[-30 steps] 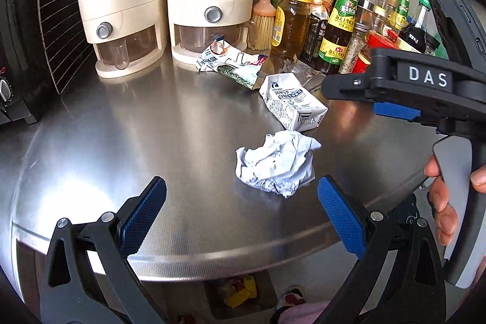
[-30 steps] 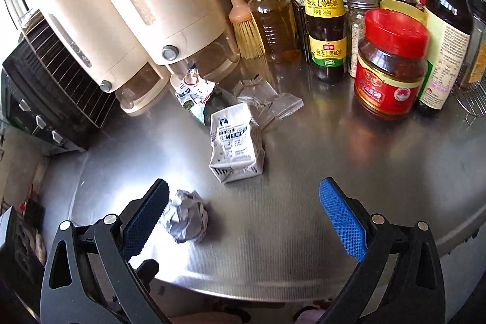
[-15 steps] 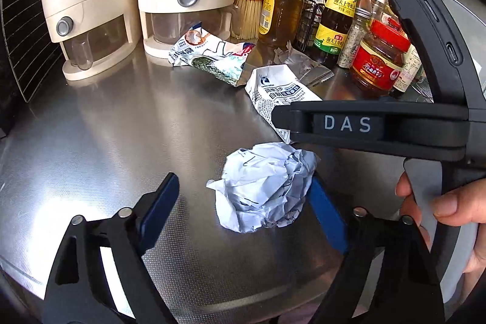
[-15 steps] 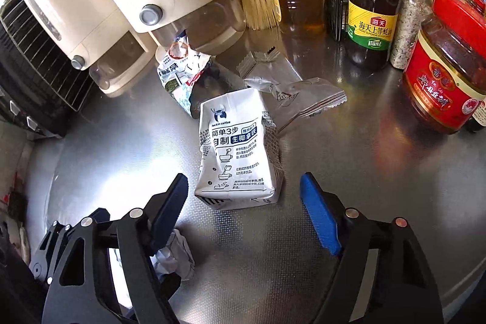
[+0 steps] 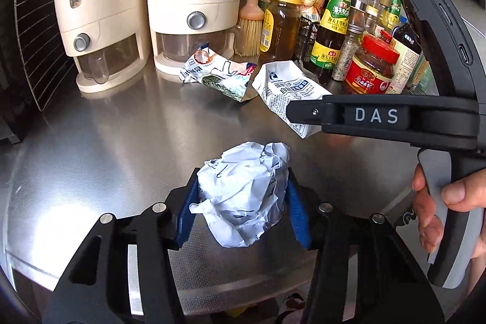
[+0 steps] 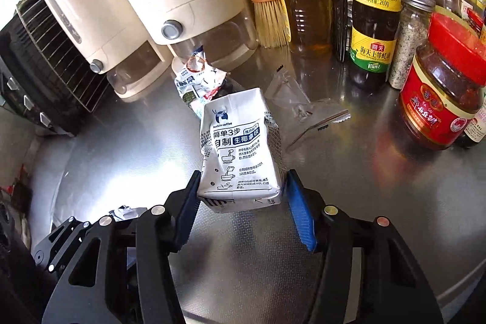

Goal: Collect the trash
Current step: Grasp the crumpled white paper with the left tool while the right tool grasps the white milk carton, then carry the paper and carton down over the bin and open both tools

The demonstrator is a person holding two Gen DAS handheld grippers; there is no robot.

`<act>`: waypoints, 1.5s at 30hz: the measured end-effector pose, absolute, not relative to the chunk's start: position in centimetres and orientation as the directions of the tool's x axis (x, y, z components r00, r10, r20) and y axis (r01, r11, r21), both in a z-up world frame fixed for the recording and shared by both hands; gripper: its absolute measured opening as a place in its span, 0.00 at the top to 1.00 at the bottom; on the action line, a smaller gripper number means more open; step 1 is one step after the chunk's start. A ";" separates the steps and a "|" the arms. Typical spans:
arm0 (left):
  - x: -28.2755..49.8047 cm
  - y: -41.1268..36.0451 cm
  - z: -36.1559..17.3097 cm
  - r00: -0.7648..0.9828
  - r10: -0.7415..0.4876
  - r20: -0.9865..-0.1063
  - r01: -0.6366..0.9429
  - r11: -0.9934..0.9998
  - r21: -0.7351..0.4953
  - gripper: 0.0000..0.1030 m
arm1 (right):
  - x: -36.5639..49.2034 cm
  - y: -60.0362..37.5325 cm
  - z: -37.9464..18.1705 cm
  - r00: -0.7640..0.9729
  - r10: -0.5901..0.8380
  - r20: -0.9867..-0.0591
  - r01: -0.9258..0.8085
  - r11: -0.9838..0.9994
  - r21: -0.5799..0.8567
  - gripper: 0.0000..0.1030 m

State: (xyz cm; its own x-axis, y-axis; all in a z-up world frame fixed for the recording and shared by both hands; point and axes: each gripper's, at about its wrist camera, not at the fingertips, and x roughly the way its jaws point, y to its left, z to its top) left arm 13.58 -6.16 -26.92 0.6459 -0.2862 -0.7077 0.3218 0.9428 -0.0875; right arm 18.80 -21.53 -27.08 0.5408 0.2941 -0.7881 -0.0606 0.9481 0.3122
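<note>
A crumpled white paper ball [image 5: 243,184] lies on the steel counter [image 5: 121,141] between the blue pads of my left gripper [image 5: 241,202]. Its jaws are closing and both pads touch the paper. A white coffee carton [image 6: 237,148] with blue print sits between the pads of my right gripper [image 6: 241,199], whose jaws are also closing, pressing on its near end. In the left wrist view the carton [image 5: 285,87] shows behind one finger [image 5: 306,111] of the right gripper. A torn snack wrapper [image 6: 197,81] and a clear wrapper [image 6: 303,111] lie behind the carton.
Two cream dispensers [image 5: 194,5] stand at the back, with a brush [image 5: 250,29] beside them. Jars and sauce bottles crowd the back right, the red-lidded jar [image 6: 440,99] nearest. A toaster oven [image 6: 45,66] is at the left. A hand [image 5: 440,202] holds the right gripper's handle.
Both grippers moved in on the counter and their jaws narrowed from wide apart. The left now squeezes the paper ball; the right closed on the carton's near end.
</note>
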 end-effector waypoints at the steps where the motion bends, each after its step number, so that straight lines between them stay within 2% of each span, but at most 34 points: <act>1: 13.2 -5.9 -26.5 0.652 -0.281 -0.705 0.316 0.945 -0.084 0.52 | 18.4 -21.4 -26.5 0.547 0.297 -0.783 -0.067 0.947 0.313 0.45; 13: 5.0 -2.8 -22.4 0.706 -0.246 -0.664 0.282 0.958 -0.055 0.51 | 9.4 -20.6 -21.2 0.601 0.304 -0.740 -0.113 0.948 0.298 0.45; 25: -4.1 -1.4 -21.0 0.736 -0.244 -0.631 0.274 0.960 -0.052 0.51 | -1.5 -20.0 -20.5 0.615 0.316 -0.722 -0.153 0.947 0.284 0.45; 36: -8.8 -0.6 -24.6 0.710 -0.263 -0.653 0.275 0.958 -0.087 0.51 | -8.4 -19.6 -22.1 0.613 0.331 -0.717 -0.179 0.943 0.282 0.45; 45: -10.4 -0.4 -30.1 0.664 -0.257 -0.702 0.257 0.960 -0.108 0.51 | -10.8 -18.2 -28.4 0.533 0.362 -0.765 -0.180 0.932 0.315 0.45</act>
